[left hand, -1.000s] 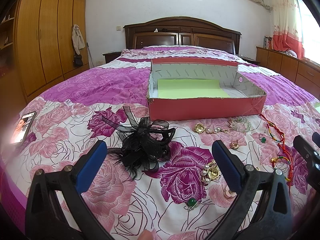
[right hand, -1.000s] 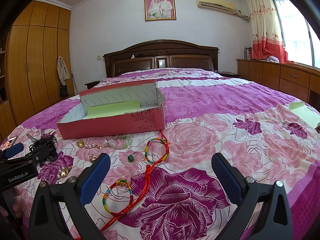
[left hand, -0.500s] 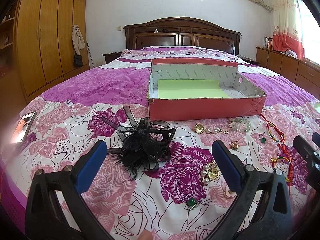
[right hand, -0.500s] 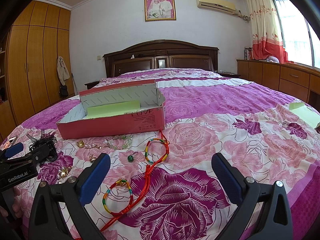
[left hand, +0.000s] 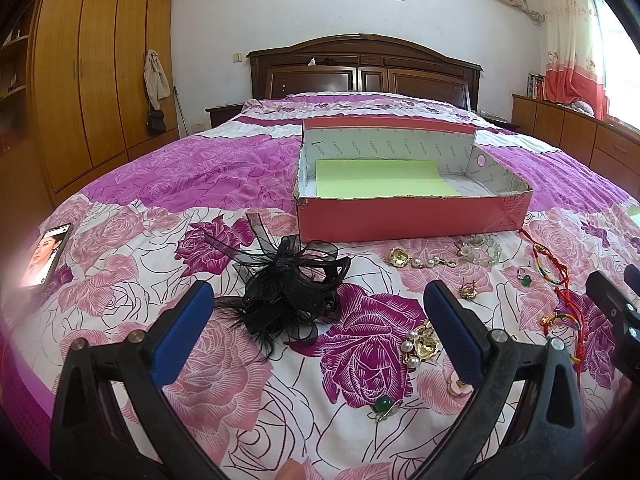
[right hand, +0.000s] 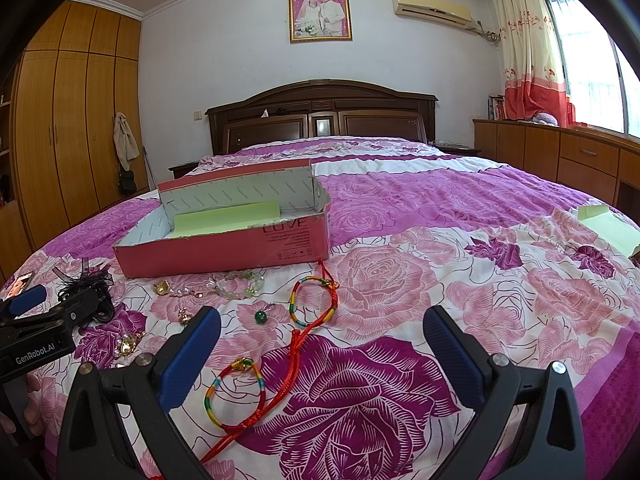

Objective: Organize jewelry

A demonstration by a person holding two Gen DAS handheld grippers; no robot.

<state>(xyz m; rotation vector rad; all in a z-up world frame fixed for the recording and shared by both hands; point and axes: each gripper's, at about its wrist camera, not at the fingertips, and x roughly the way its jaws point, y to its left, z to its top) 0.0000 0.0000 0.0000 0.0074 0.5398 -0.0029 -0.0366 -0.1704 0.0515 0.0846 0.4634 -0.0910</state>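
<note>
On a bed with a pink rose bedspread (left hand: 120, 248), an open red box (left hand: 412, 220) holds only a green sheet of paper; by the look of it, sorting has not begun. All the jewelry lies loose in front of the box: a black feather hairpiece (left hand: 288, 292), a pearl and gold bracelet (left hand: 424, 258), a green bead ring (left hand: 384, 404) and red cord bracelets (right hand: 312, 300). The left gripper (left hand: 316, 332) and right gripper (right hand: 320, 352) hover low over the bedspread, jaws spread wide, holding nothing.
</note>
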